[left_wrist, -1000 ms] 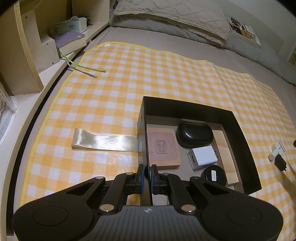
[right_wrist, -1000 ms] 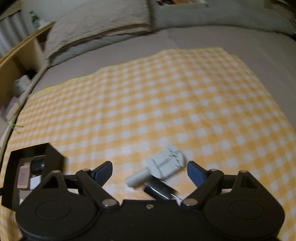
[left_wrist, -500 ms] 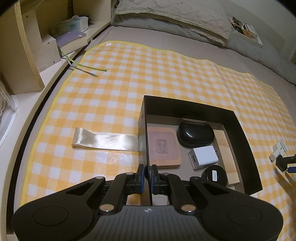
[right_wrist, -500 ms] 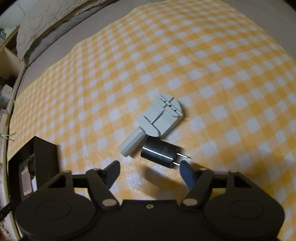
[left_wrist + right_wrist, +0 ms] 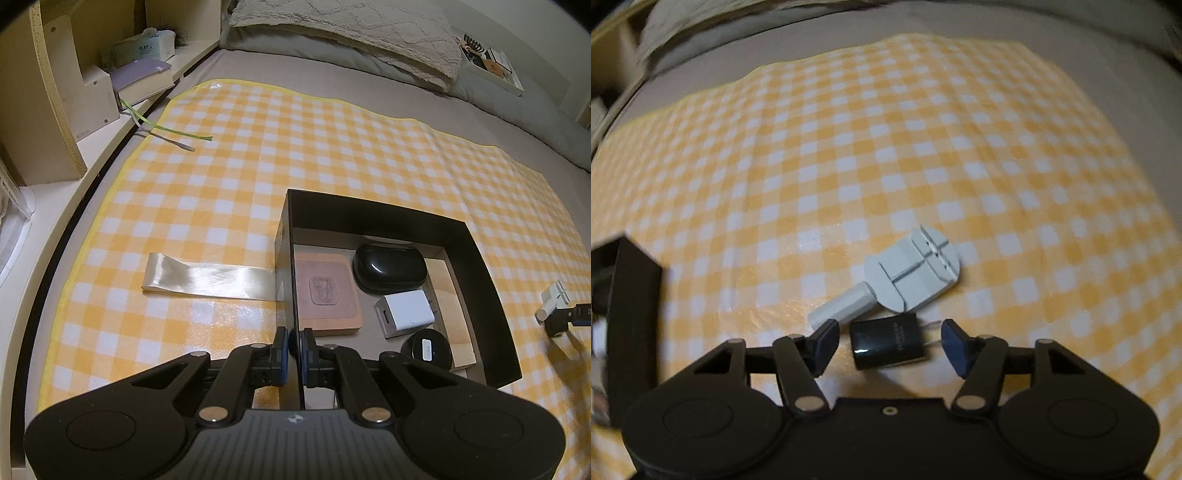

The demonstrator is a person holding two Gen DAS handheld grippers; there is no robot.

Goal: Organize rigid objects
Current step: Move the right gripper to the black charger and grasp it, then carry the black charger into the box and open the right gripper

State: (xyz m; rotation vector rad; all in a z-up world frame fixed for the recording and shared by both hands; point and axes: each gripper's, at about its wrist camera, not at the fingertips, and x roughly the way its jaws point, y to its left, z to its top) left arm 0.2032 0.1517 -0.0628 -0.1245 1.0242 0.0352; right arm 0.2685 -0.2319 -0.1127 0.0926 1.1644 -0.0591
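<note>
My left gripper (image 5: 293,347) is shut on the near left wall of a black open box (image 5: 476,251) on the yellow checked cloth. Inside lie a wooden coaster (image 5: 325,295), a black case (image 5: 388,267), a white charger cube (image 5: 404,317) and a round black disc (image 5: 426,350). My right gripper (image 5: 888,341) is open, its fingers on either side of a black plug adapter (image 5: 886,345) lying on the cloth. A grey-white tool with a handle (image 5: 908,277) lies just beyond it. Both also show at the right edge of the left wrist view (image 5: 554,295).
A shiny cream ribbon (image 5: 207,275) lies left of the box. A green strap and cable (image 5: 170,133) lie at the cloth's far left corner. Shelves with books and a tissue box (image 5: 140,48) stand on the left. A pillow (image 5: 351,26) lies at the back.
My right gripper has come down and forward, so the black plug adapter now sits between its open fingers. The left gripper keeps its hold on the box wall.
</note>
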